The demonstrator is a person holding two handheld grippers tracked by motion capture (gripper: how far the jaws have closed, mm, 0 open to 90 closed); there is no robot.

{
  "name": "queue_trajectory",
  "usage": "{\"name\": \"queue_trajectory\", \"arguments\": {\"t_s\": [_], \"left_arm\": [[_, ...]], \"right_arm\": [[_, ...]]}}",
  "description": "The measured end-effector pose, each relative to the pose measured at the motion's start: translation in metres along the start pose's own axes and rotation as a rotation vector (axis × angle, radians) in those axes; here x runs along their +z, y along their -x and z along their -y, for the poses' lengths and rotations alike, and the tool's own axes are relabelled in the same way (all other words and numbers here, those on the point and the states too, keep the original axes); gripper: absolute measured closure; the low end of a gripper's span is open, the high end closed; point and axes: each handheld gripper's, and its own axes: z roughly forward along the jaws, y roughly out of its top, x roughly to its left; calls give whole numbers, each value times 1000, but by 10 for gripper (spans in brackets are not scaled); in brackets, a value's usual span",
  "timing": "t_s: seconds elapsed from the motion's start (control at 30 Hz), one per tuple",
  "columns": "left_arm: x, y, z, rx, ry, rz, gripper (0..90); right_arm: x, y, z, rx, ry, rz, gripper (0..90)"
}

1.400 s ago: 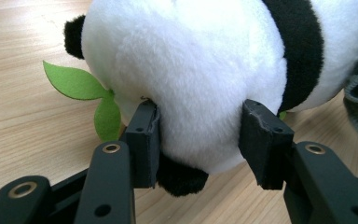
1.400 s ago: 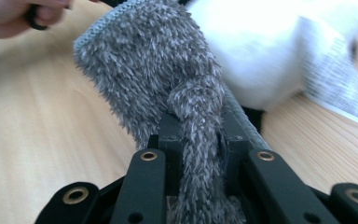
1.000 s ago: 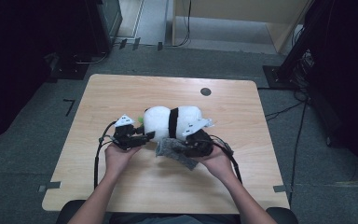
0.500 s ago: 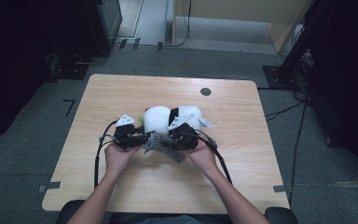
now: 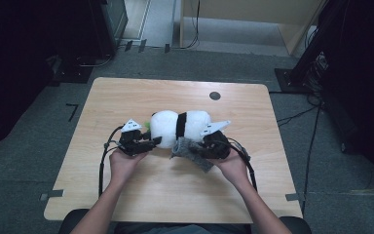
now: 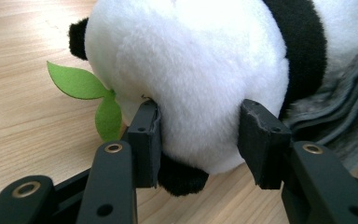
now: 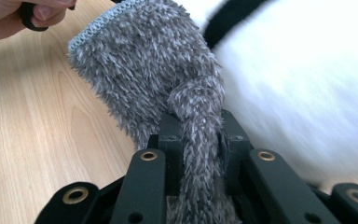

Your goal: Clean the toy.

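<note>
A white and black panda plush (image 5: pixel 180 126) lies on its side in the middle of the table. My left gripper (image 5: pixel 152 142) reaches its white head end from the left. Its jaws have just been closing, and both pads (image 6: pixel 145 135) now press into the plush (image 6: pixel 186 79). A green felt leaf (image 6: pixel 88 93) sticks out beside the head. My right gripper (image 5: pixel 195 148) is shut on a bunched fold of a grey fuzzy cloth (image 7: pixel 144 70). That cloth (image 5: pixel 187 151) lies against the near side of the panda (image 7: pixel 307 93).
The wooden table (image 5: pixel 126 97) has a small black round mark (image 5: pixel 215 95) at the back right. Grey floor, cables and dark furniture surround it. The person's left hand (image 7: pixel 9 14) shows at the top left of the right gripper view.
The right gripper swung left along the panda with the grey cloth, then came back to the right. The left hand stayed where it was at the panda's head.
</note>
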Motion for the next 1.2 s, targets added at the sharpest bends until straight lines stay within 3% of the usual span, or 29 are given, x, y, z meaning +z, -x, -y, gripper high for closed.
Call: {"name": "queue_trajectory", "arguments": {"t_s": [0.27,0.53,0.73,1.1,1.2], "left_arm": [[1,0,0,1,-2,2,549],[1,0,0,1,2,1,549],[1,-1,0,2,2,3,549],[1,0,1,3,4,2,549],[1,-1,1,-5,5,9,556]], "right_arm": [[-25,17,17,40,9,33,764],[-45,40,27,107,39,96,763],[-49,58,30,176,56,145,765],[-47,89,26,256,94,233,765],[-45,99,26,282,106,309,765]]}}
